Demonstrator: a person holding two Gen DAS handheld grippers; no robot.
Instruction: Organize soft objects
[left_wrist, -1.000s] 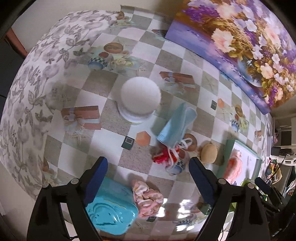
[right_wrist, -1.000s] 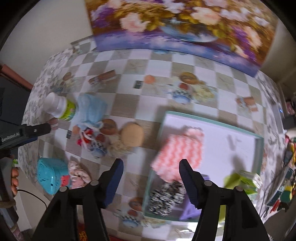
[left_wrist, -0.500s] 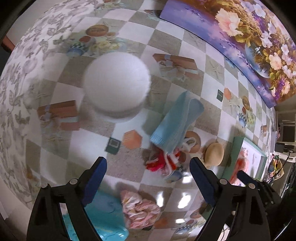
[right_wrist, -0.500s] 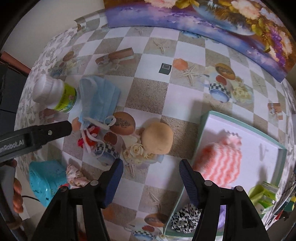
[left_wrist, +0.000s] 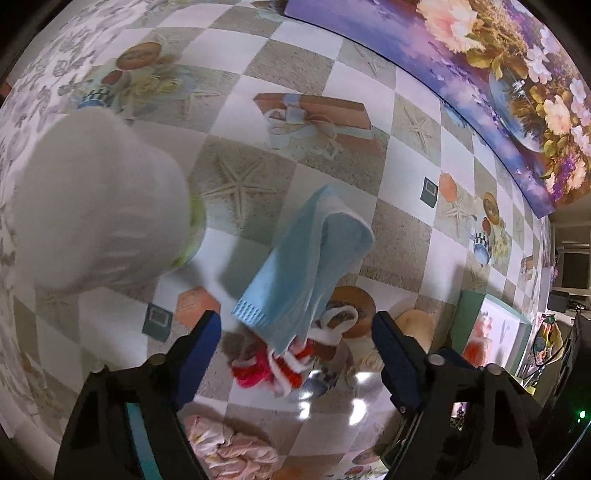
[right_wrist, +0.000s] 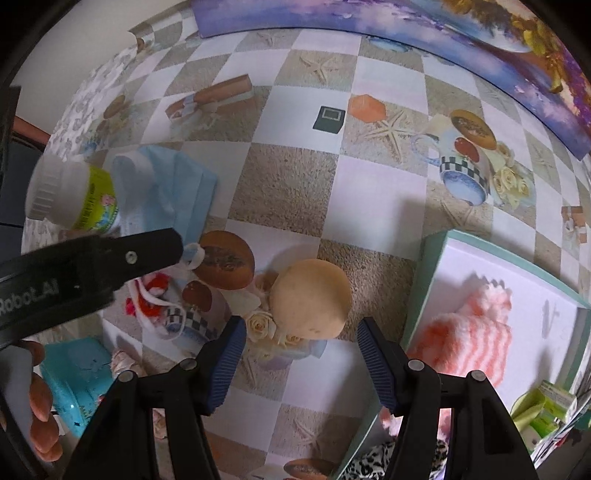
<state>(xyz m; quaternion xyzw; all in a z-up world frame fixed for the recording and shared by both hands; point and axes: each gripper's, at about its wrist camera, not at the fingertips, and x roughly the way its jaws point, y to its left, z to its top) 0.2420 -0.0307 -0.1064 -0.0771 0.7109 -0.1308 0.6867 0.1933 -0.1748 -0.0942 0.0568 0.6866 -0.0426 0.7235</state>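
A light blue face mask (left_wrist: 306, 258) lies folded on the checked tablecloth, its lower end over a red and white fluffy thing (left_wrist: 273, 365). My left gripper (left_wrist: 297, 354) hangs just over these two. Its jaws are closing with both things between them, and the pads touch nothing. A tan round puff (right_wrist: 312, 299) sits just ahead of my right gripper (right_wrist: 301, 362), which stands open and holds nothing. To the right is a teal-rimmed tray (right_wrist: 424, 280) holding a pink striped fuzzy cloth (right_wrist: 469, 339) and a leopard-print piece (right_wrist: 369, 465).
A white-capped bottle (left_wrist: 99, 206) stands close on the left of the mask. A teal box (right_wrist: 77, 373) and a pink scrunchie (left_wrist: 236, 450) lie near the front edge. A flower painting (left_wrist: 480, 74) leans along the back. A hand (right_wrist: 40, 406) holds the left gripper.
Both grippers have come down closer to the table. The left one has moved over the mask and red fluffy thing. The right one has shifted from the tray to the tan puff.
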